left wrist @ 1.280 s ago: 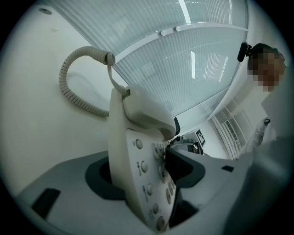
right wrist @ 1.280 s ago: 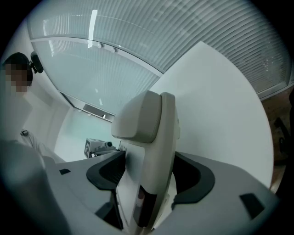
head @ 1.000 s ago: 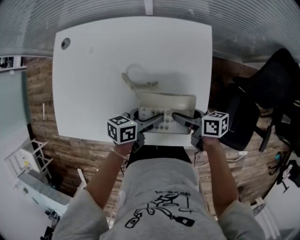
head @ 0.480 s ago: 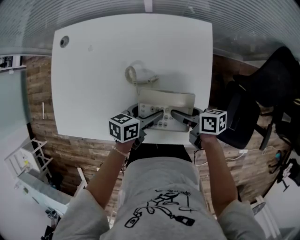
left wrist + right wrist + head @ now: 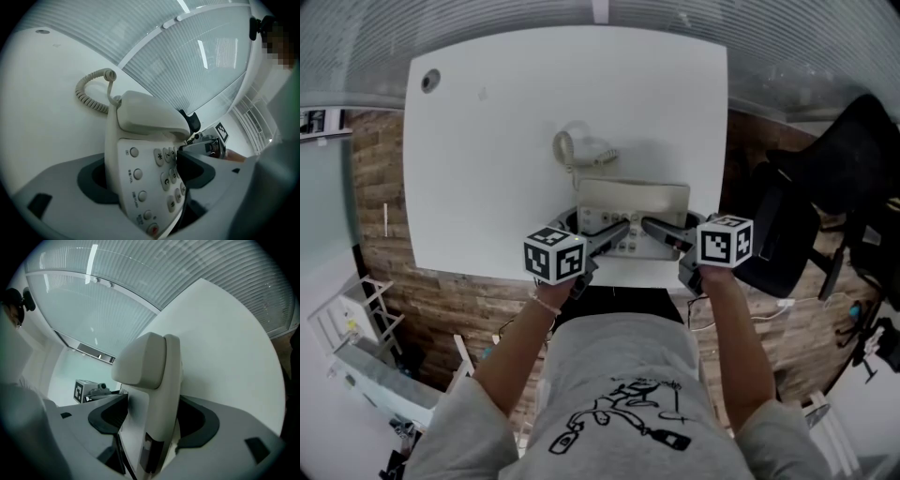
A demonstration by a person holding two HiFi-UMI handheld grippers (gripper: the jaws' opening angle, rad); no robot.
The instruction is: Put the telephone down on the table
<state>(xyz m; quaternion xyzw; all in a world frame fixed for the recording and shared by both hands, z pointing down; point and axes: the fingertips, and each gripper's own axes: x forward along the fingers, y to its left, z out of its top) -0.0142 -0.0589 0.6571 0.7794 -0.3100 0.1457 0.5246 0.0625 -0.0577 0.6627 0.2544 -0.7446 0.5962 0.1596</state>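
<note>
Beige keypad telephone [image 5: 634,210] — handset [image 5: 147,117] crosswise at its far edge, keys [image 5: 159,157] nearest. Left tongs [image 5: 147,174], just opening, straddle it; right tongs [image 5: 154,418] clamp it.

Light: bright and even, overhead strips mirrored in the ribbed glass wall [image 5: 201,51].
Shadows: soft grey patch beyond the telephone [image 5: 633,202] on the white table [image 5: 487,141].
Edges: strong fisheye bending, dark corners in both gripper views.
Focus: close foreground soft.

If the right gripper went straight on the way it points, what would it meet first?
The telephone, which stands between the right gripper's jaws; it hides what lies further along that line.
</note>
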